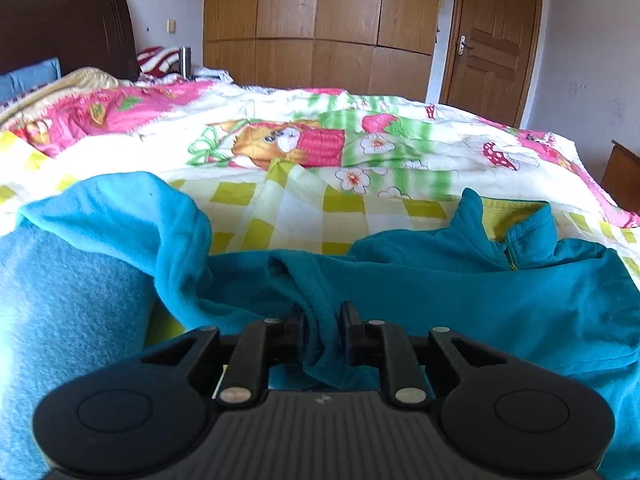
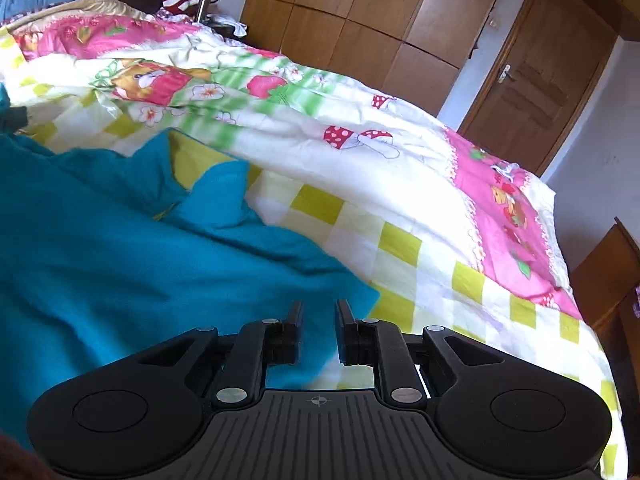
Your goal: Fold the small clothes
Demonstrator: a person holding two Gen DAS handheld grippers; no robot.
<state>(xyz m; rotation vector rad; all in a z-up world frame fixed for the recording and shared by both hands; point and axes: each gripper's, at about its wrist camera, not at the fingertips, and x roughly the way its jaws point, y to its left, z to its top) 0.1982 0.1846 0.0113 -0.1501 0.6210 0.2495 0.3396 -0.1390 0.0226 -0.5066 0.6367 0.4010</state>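
A patterned quilt (image 1: 304, 152) covers the bed before wooden wardrobes (image 1: 320, 28).

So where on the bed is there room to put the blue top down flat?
The checked part of the quilt is bare, between the blue top and the pink border. There is another bare patch beyond the top's collar, toward the bear picture. Near the headboard it is crowded with pillows and bunched bedding.
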